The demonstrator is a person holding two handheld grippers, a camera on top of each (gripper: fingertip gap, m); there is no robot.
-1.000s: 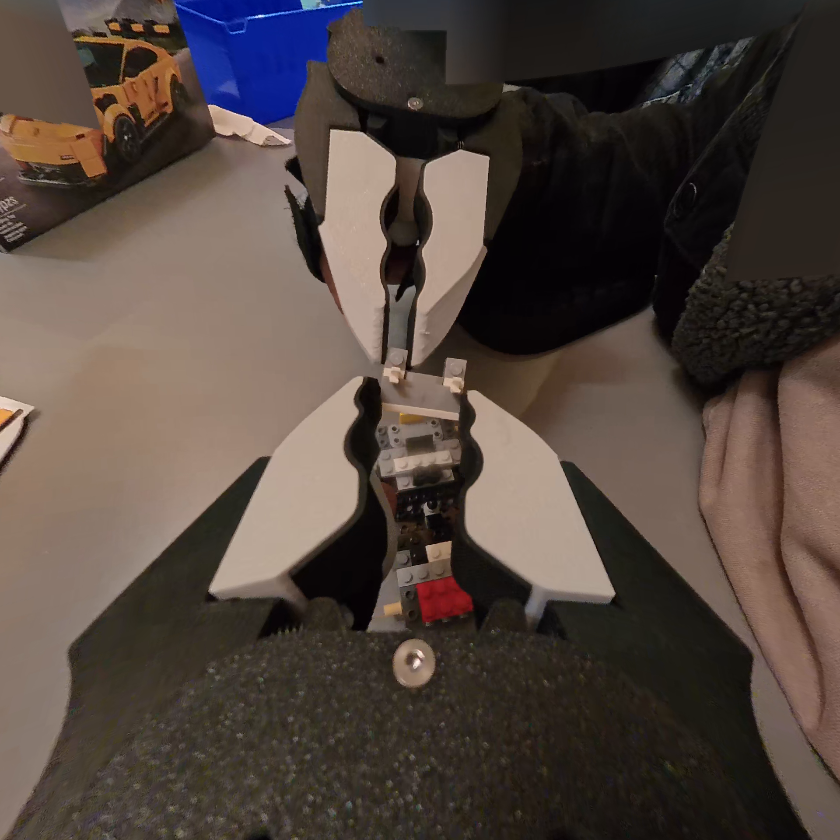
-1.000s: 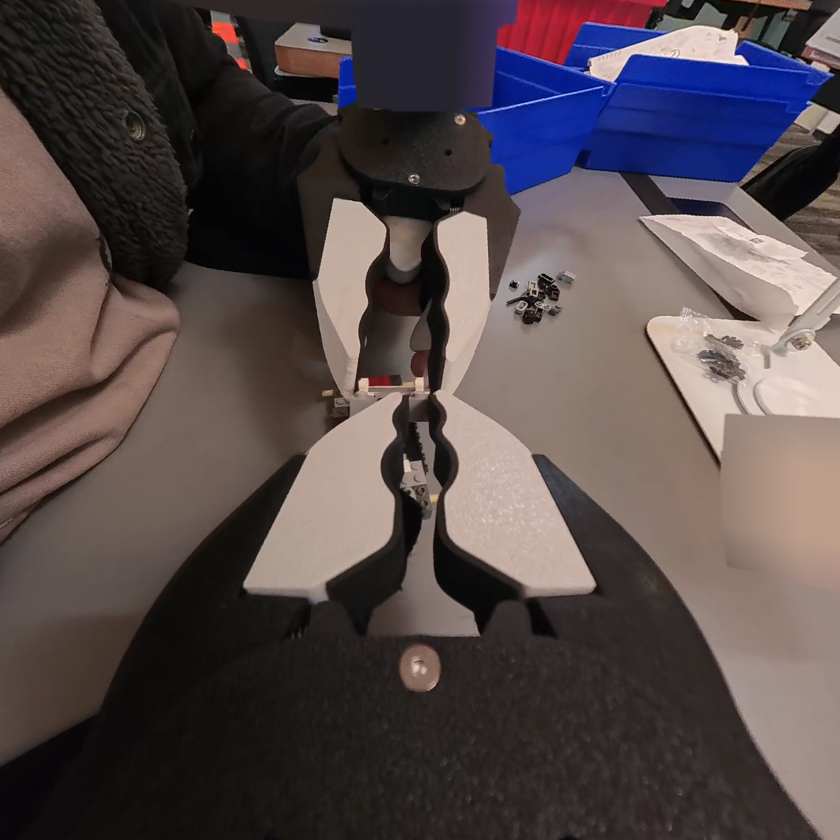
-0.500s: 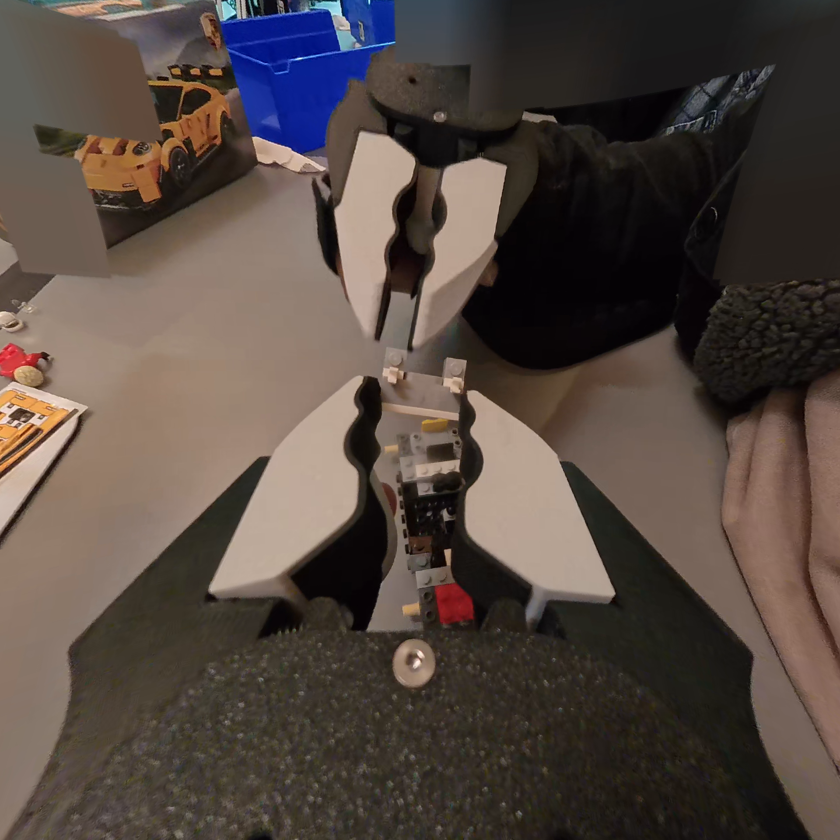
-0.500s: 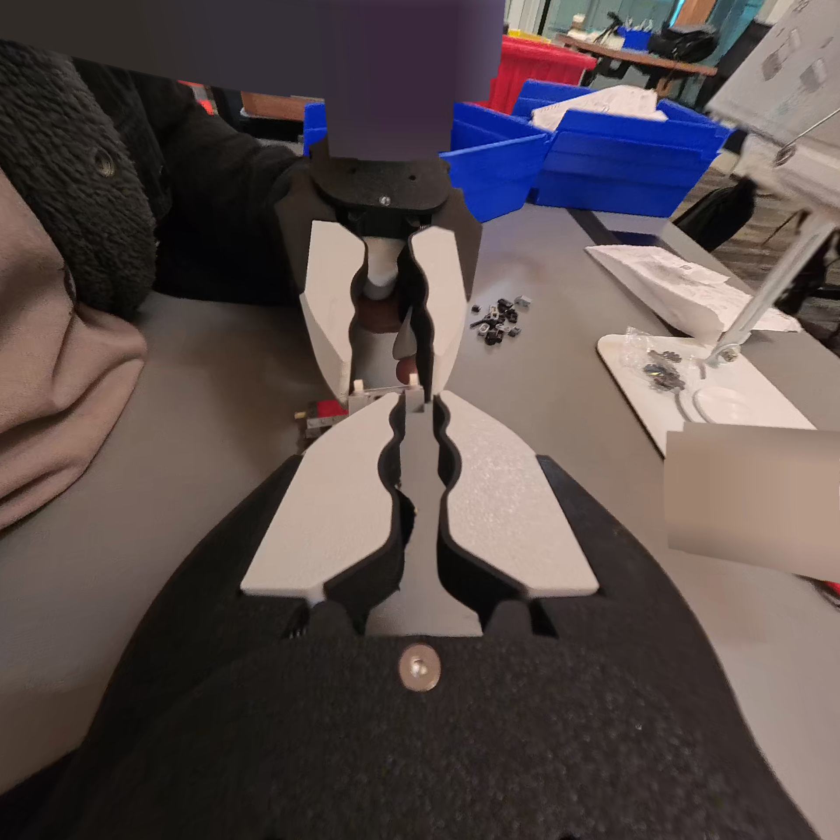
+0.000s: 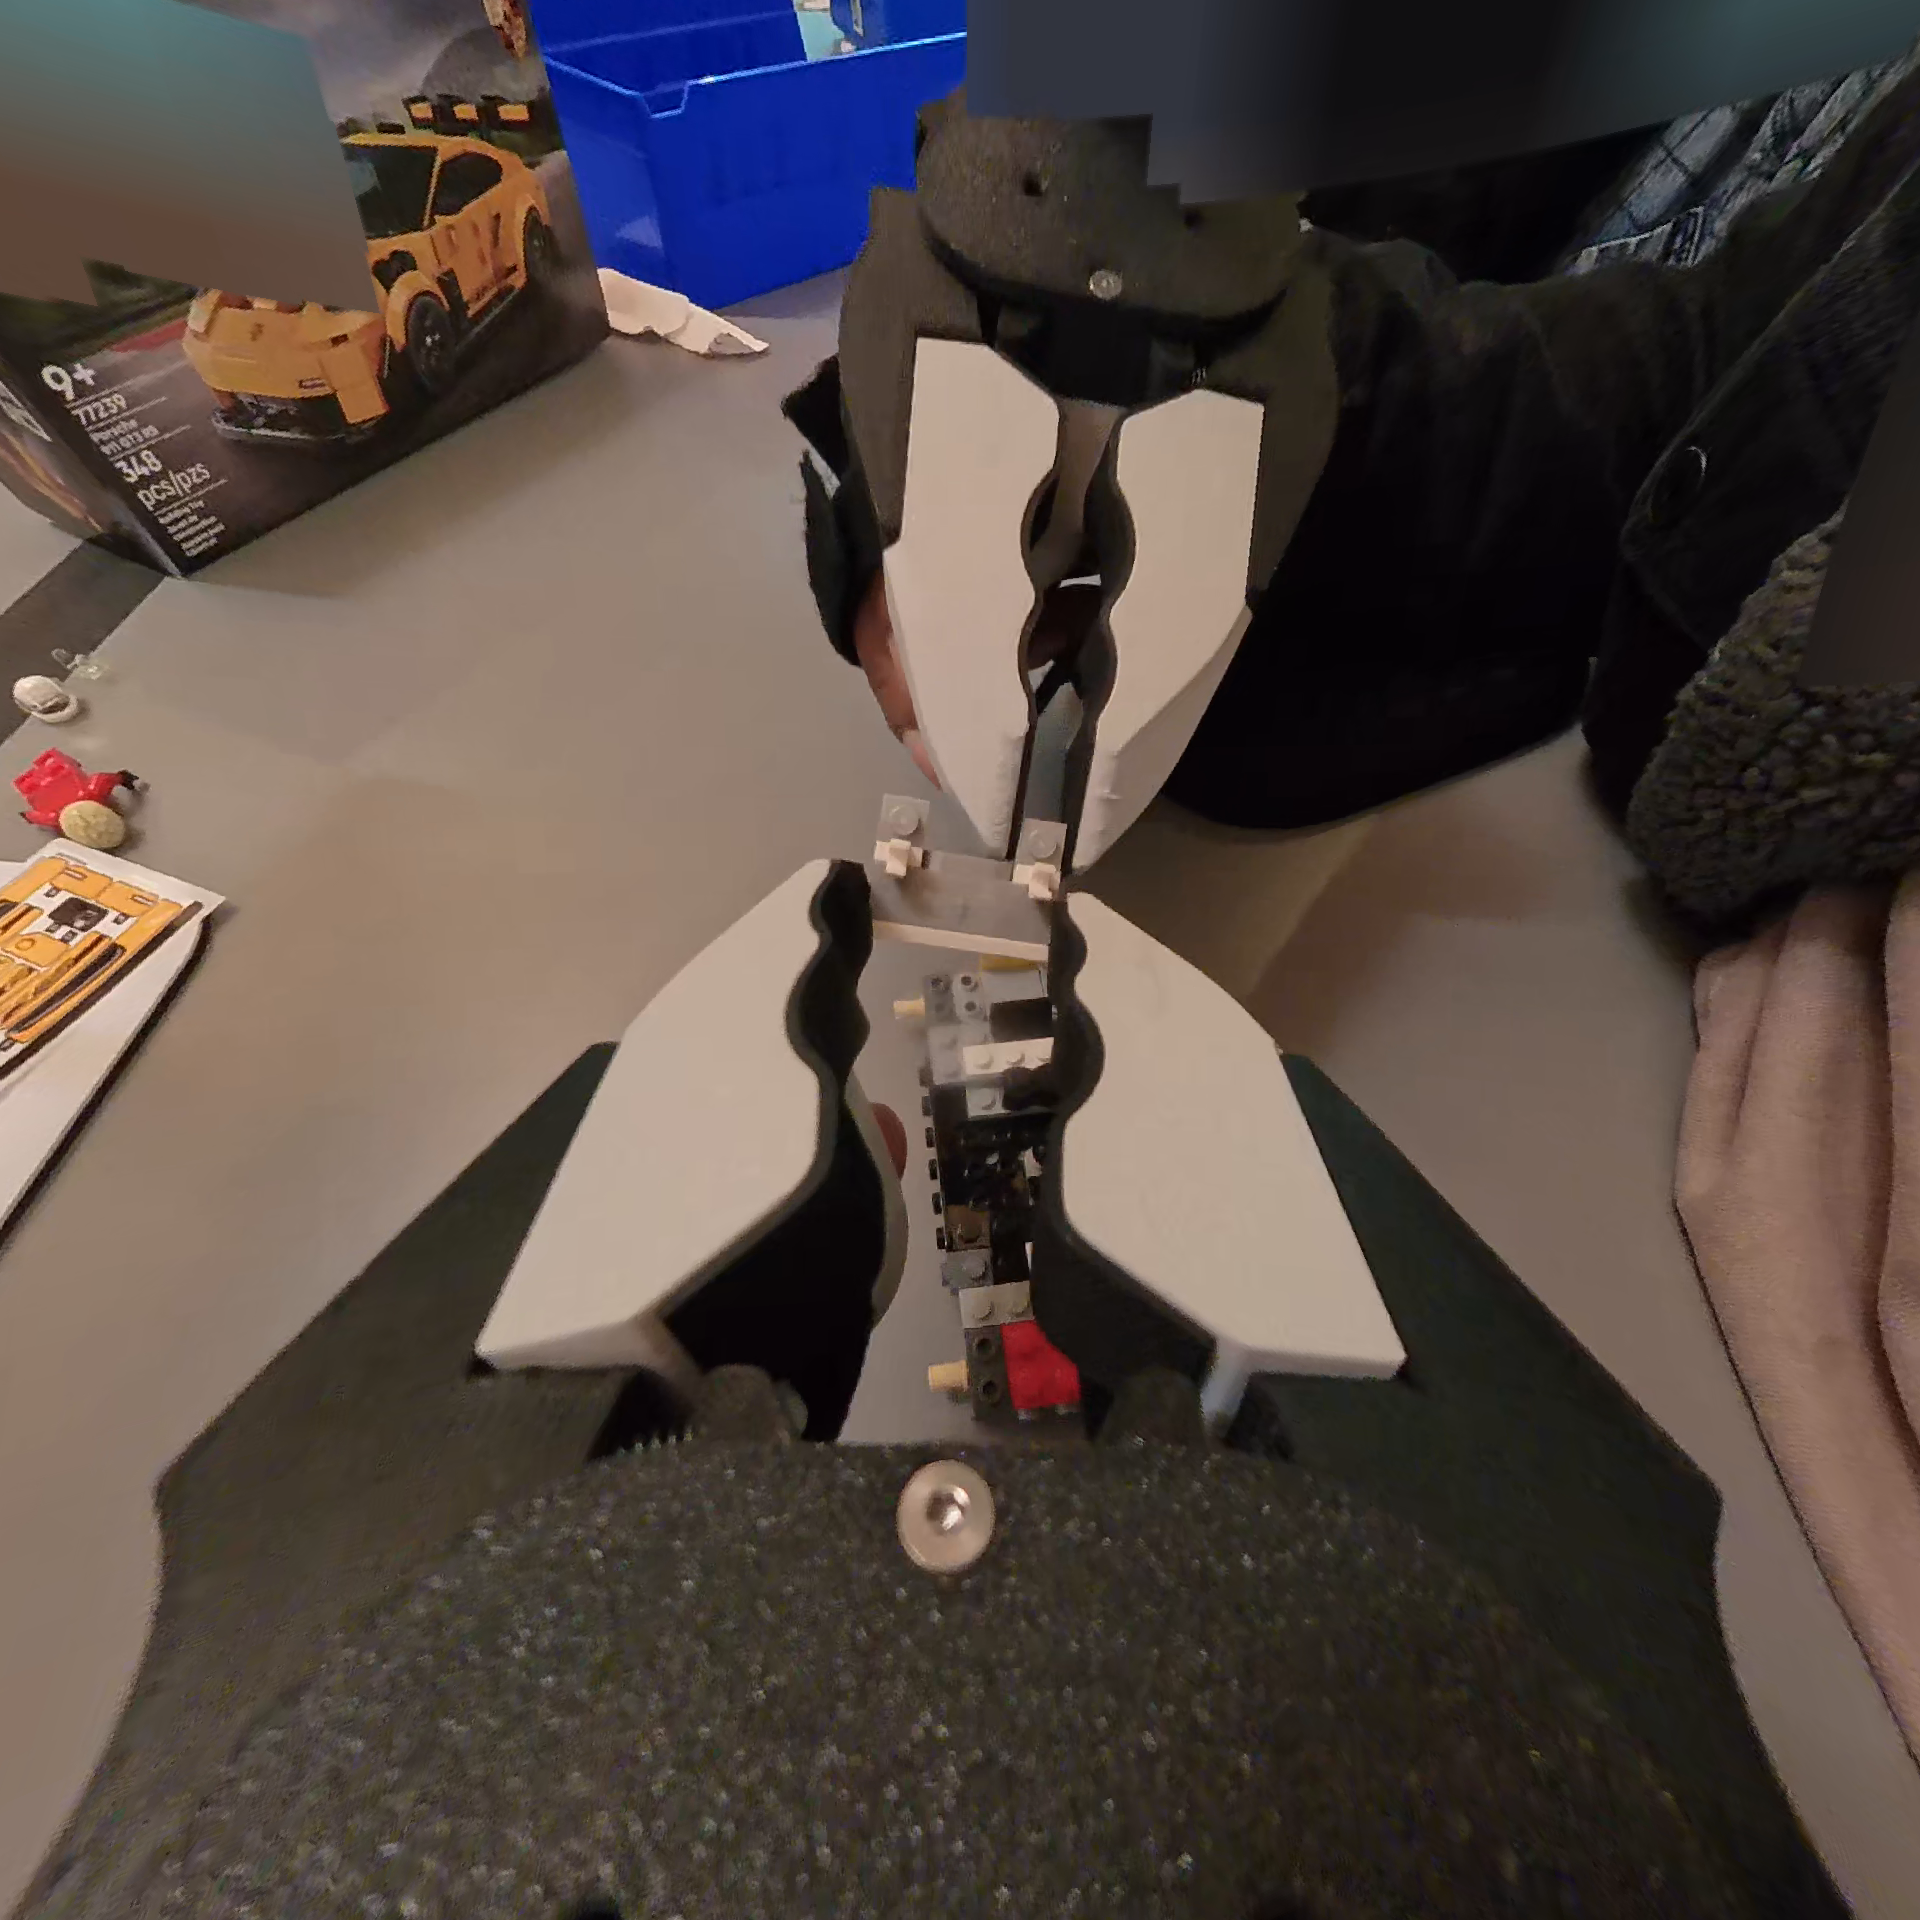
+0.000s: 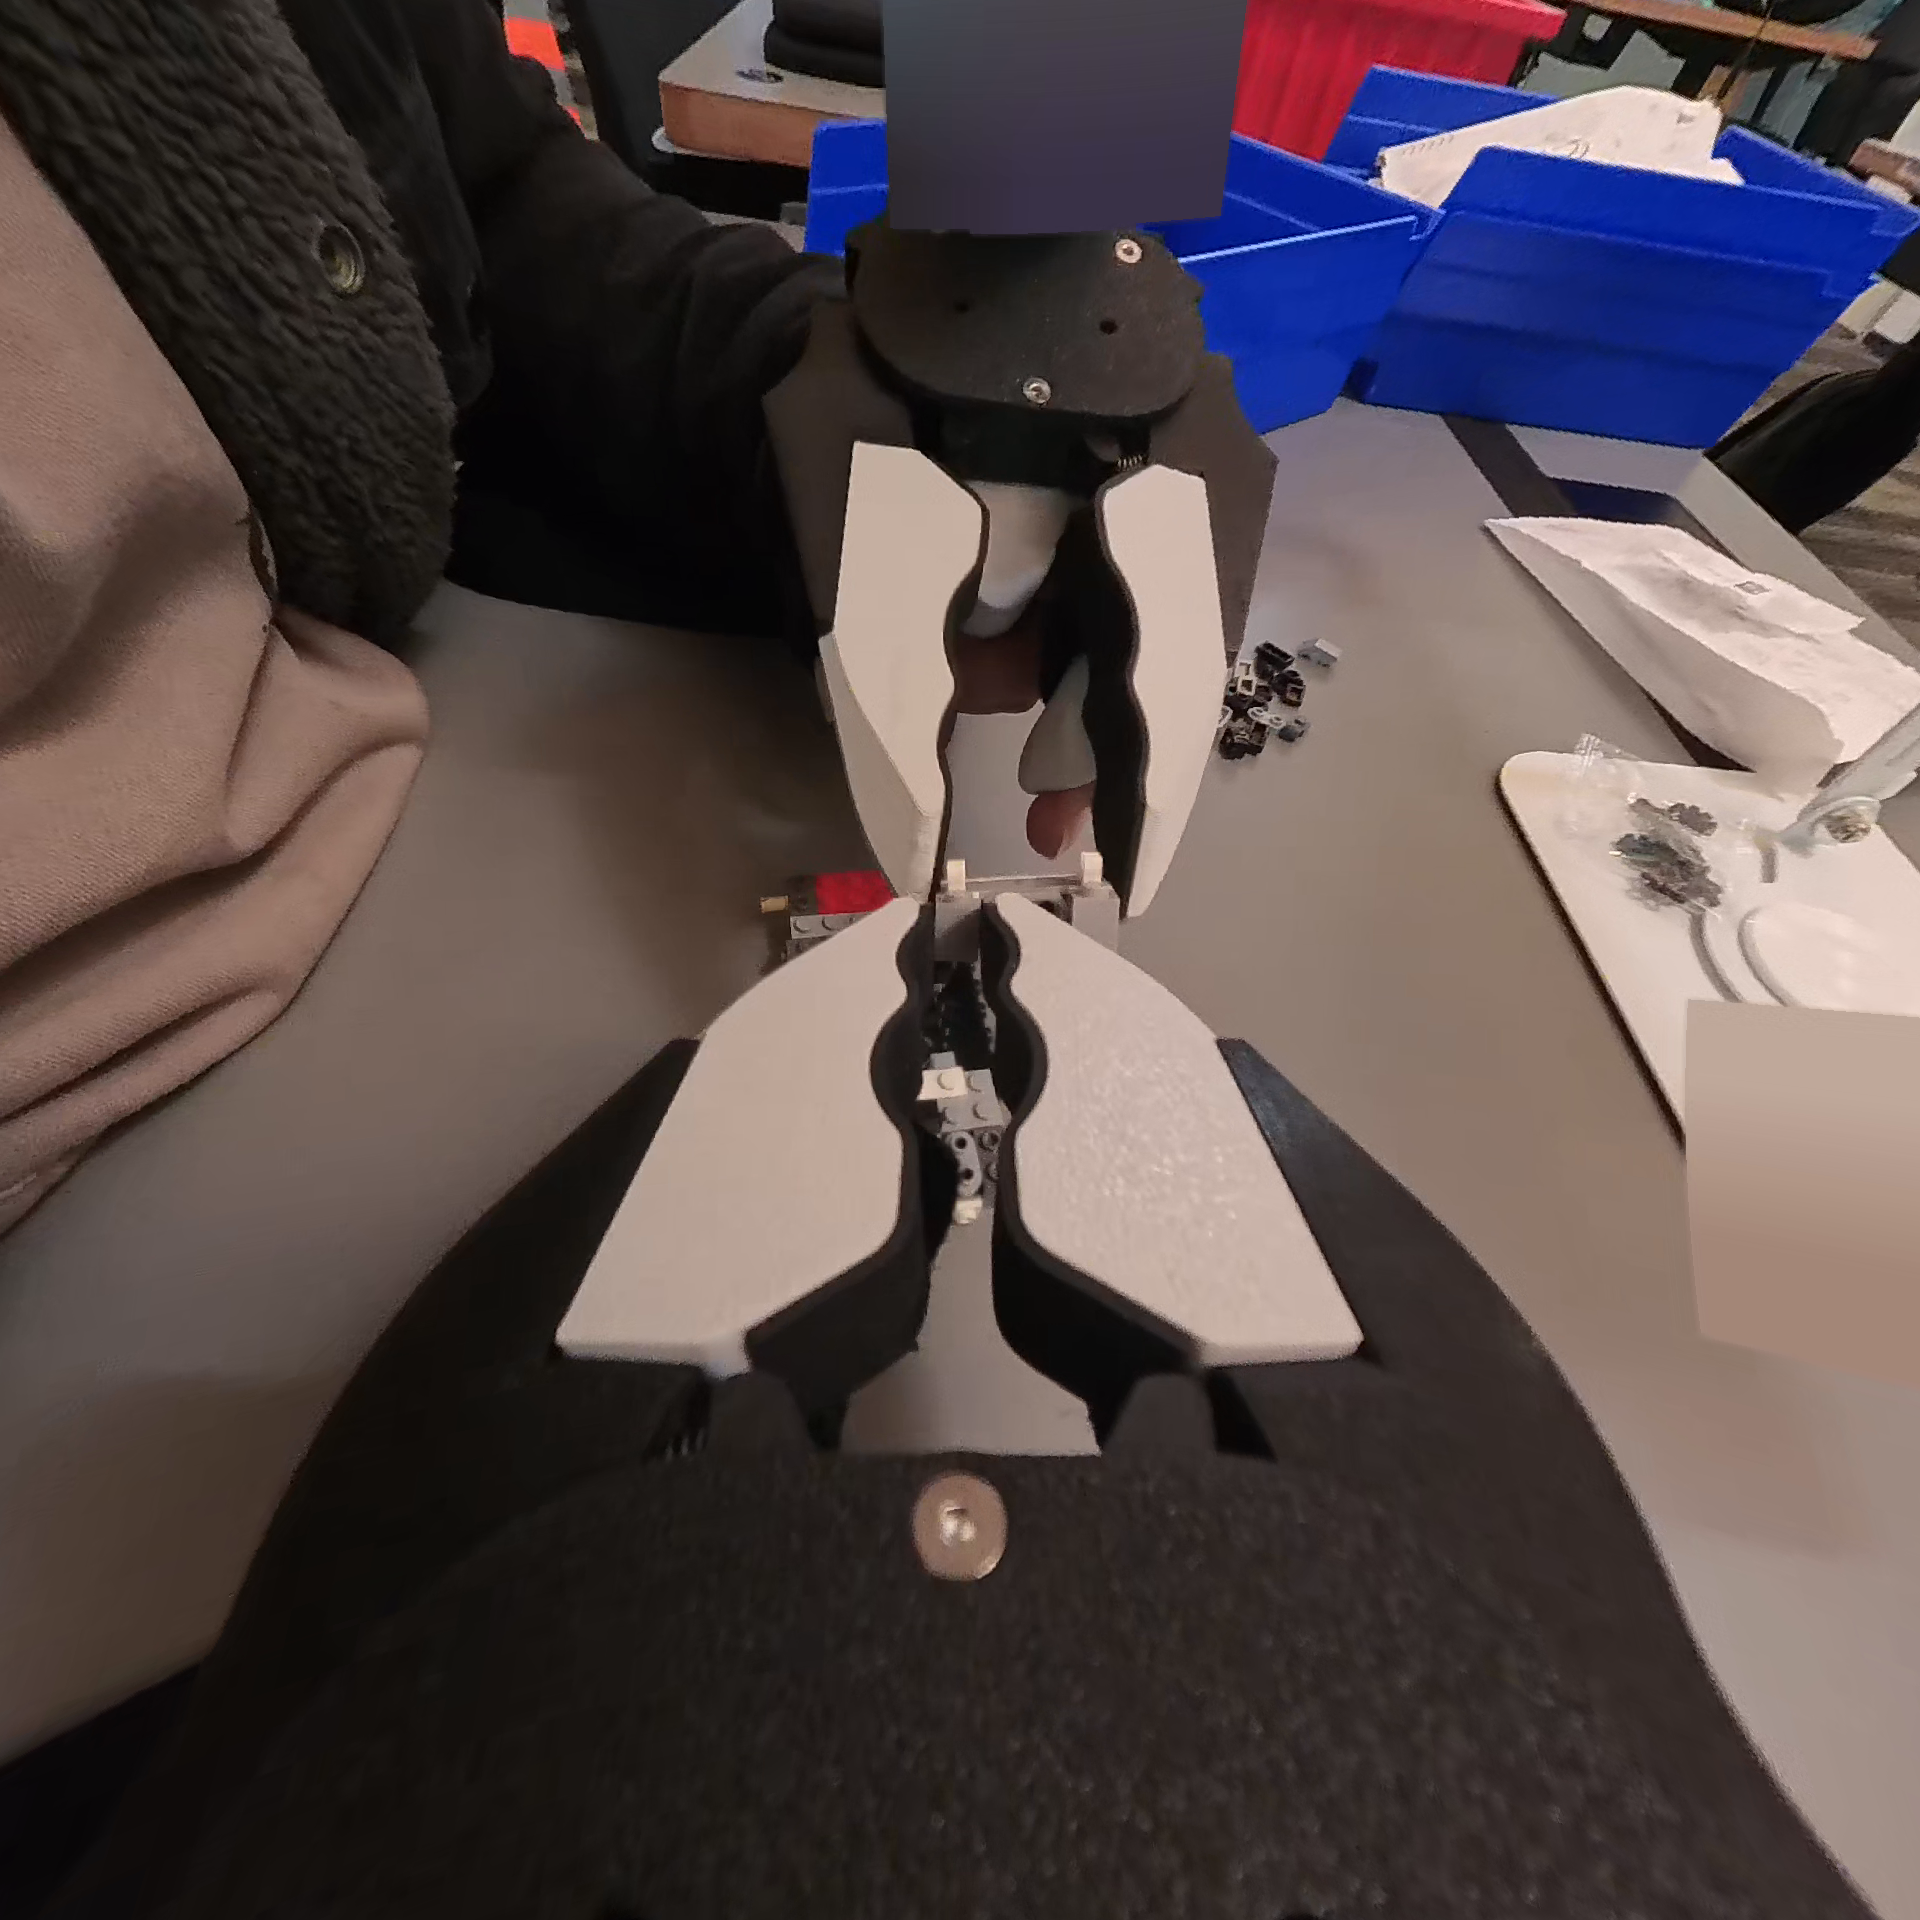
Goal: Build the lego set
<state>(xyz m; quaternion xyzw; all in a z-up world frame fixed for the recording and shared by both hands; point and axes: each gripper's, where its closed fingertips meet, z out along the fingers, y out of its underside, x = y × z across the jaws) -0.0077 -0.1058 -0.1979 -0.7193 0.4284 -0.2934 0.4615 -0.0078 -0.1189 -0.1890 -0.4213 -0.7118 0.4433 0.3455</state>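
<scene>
Grey table (image 5: 520, 727) — boxed kit (image 5: 312, 312), blue bins (image 6: 1558, 260) behind — both tongs clamped on the lego build (image 5: 987, 1174).

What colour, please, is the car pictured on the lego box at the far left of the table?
Yellow with black wheels; the lego box shows best in the left wrist view.

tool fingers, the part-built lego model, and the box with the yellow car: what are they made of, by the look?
Left tool fingers: probably 3D-printed plastic, matte light grey shells with a black wavy inner lining, maybe rubber or foam; hard to tell.
Lego model: moulded hard plastic, slightly glossy, with studs and crisp edges.
Box: printed cardboard, smooth faces with folded corners.
</scene>
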